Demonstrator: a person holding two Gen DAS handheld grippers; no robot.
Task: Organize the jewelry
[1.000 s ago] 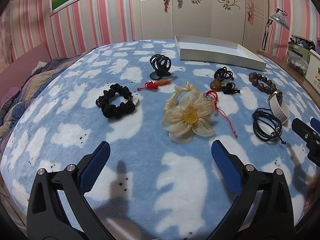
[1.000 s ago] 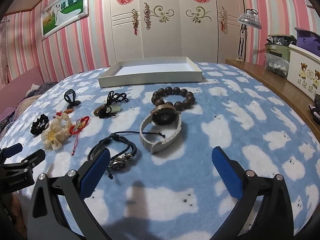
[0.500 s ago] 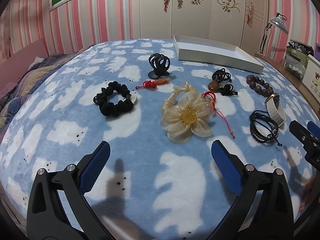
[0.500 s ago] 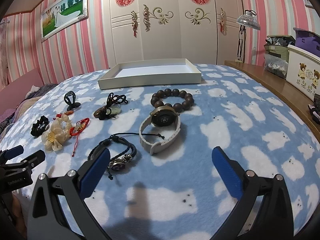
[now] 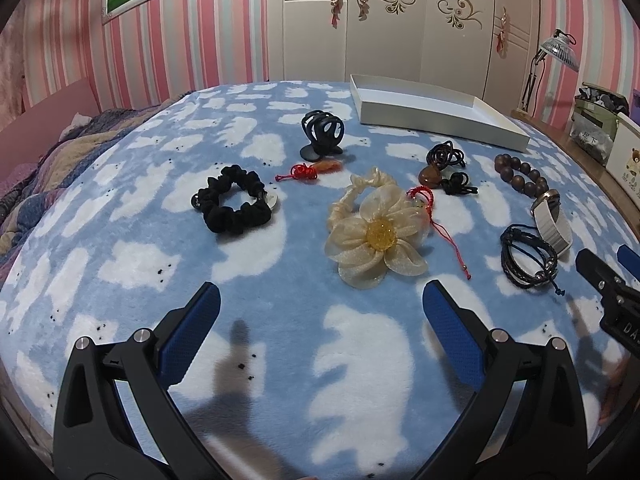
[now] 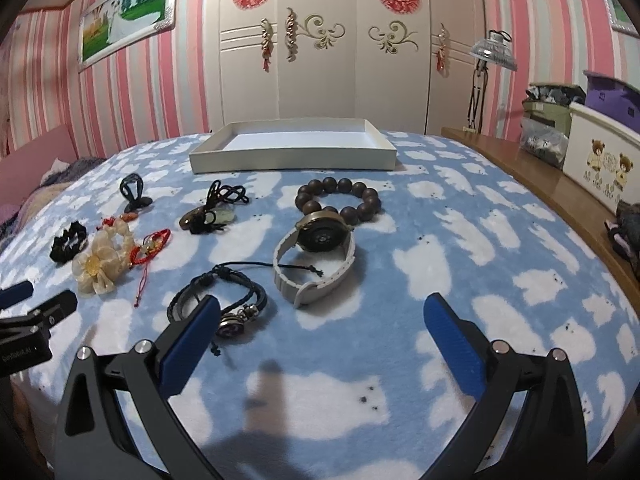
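Jewelry lies spread on a blue blanket with white bears. A cream flower scrunchie (image 5: 374,232) sits ahead of my open left gripper (image 5: 320,308), with a black scrunchie (image 5: 236,204), a black claw clip (image 5: 322,134) and a red cord charm (image 5: 308,170) farther off. My right gripper (image 6: 320,320) is open and empty; its left finger overlaps a black braided bracelet (image 6: 228,300). Beyond lie a white-strap watch (image 6: 316,256), a brown bead bracelet (image 6: 340,200) and dark cord pendants (image 6: 216,208). An empty white tray (image 6: 292,156) stands at the far side.
A wooden ledge (image 6: 560,184) runs along the right with a bear-print box (image 6: 604,160), bags and a lamp (image 6: 492,56). A folded quilt (image 5: 48,164) lies at the left. The wardrobe stands behind the bed. The right gripper's tip (image 5: 600,276) shows at the left view's right edge.
Both grippers have drifted a little over the blanket and the views have shifted slightly. No item has moved, and both stay open.
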